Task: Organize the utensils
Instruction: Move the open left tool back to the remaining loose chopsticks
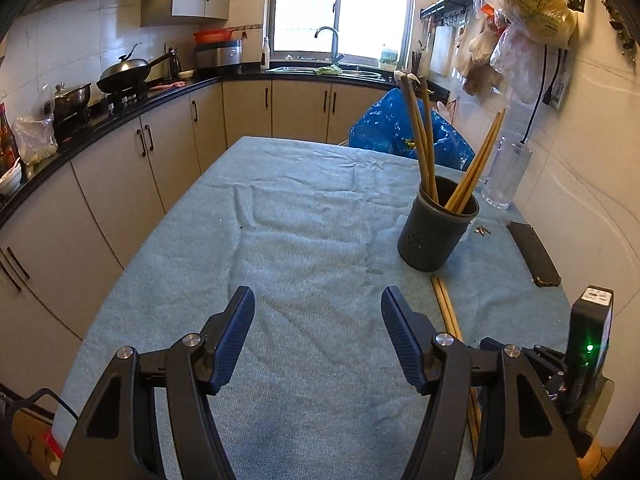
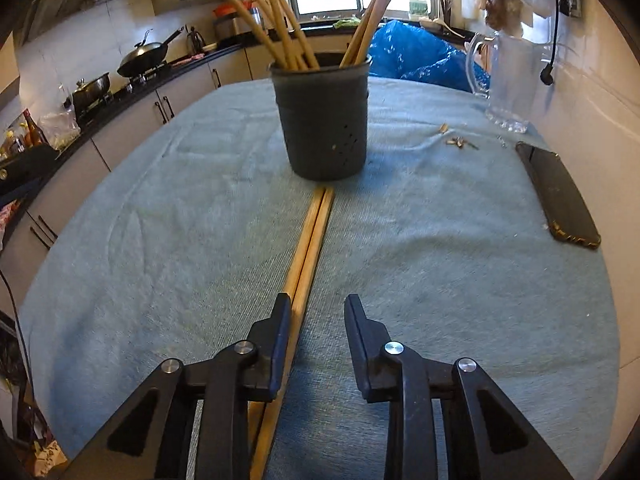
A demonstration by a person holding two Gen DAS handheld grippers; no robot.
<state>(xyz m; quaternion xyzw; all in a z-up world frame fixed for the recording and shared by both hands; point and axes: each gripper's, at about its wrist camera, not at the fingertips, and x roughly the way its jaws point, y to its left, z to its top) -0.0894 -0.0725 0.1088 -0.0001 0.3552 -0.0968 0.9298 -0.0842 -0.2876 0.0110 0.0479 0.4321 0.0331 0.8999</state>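
The dark holder (image 2: 325, 120) carries several chopsticks (image 2: 280, 20); two more (image 2: 310, 240) lie on the table (image 2: 160, 240). Left gripper (image 1: 318, 308) and right gripper (image 2: 318, 314) both spread, empty.

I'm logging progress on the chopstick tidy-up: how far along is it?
Done: several wooden chopsticks stand in the dark round holder. In hand: nothing; the right gripper is open over the last pair of chopsticks lying on the blue cloth. The left gripper is open. Left: that pair.
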